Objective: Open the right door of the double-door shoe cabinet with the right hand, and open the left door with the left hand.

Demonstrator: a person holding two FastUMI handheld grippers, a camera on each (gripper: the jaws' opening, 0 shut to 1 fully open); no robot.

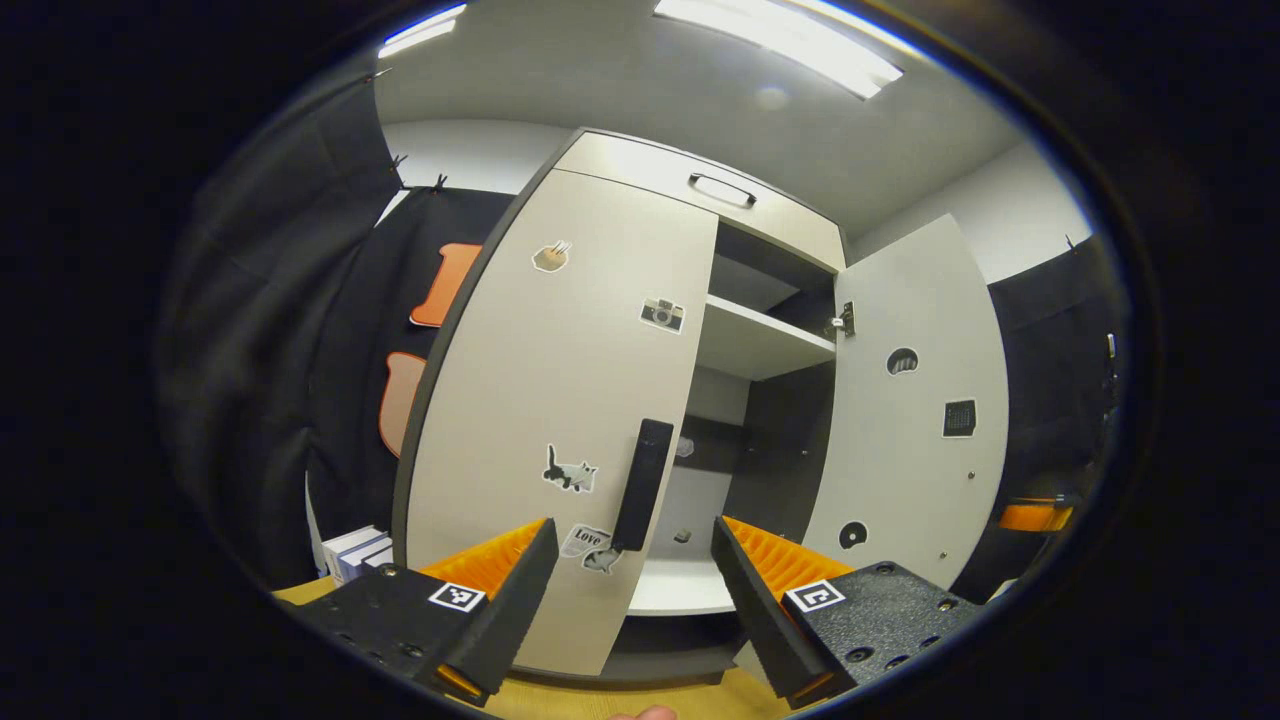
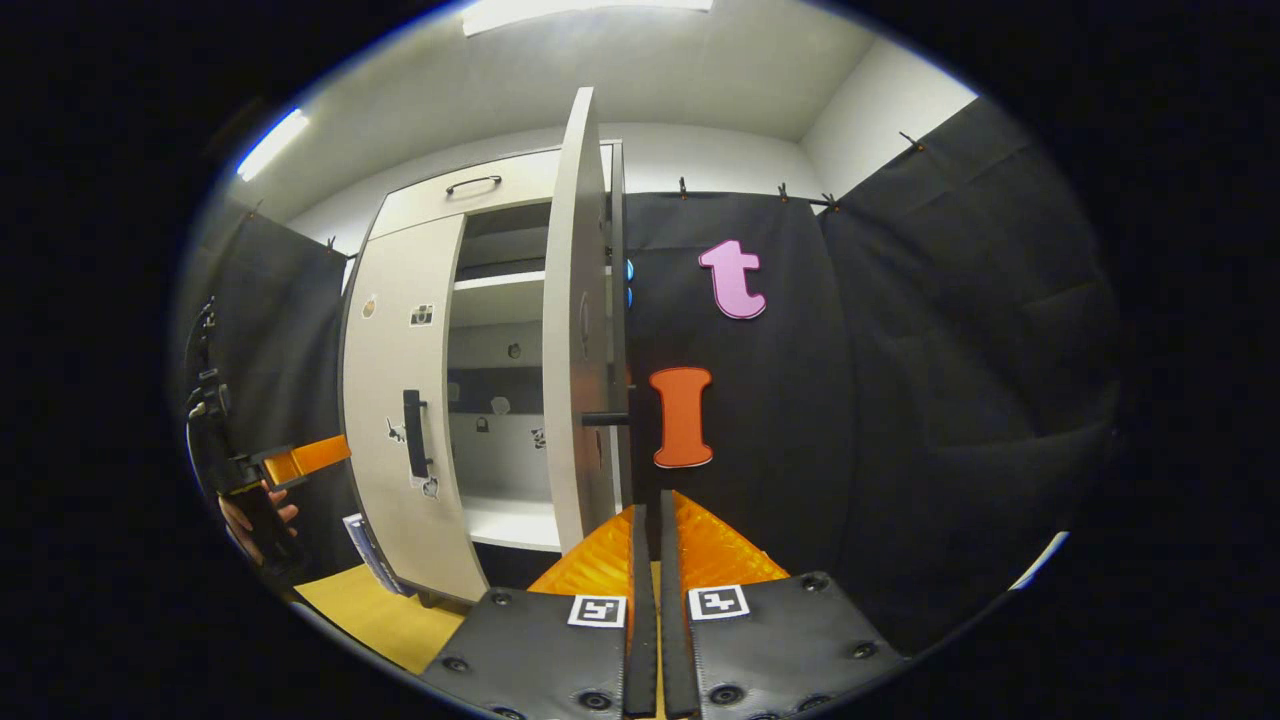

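Note:
The shoe cabinet's left door is closed and carries several stickers. Its black vertical handle lies ahead, in line with the gap of my left gripper, which is open and short of the handle. The right door stands swung open. In the right gripper view that right door shows edge-on, its handle sticking out to the right. My right gripper is shut with nothing in it, just below and in front of the door's edge. The left door and the left gripper, held by a hand, are at the far left.
Inside the cabinet are a white shelf and a white bottom board. A drawer front with a handle tops the cabinet. White boxes lie on the yellow floor left of the cabinet. Black cloth walls stand on both sides.

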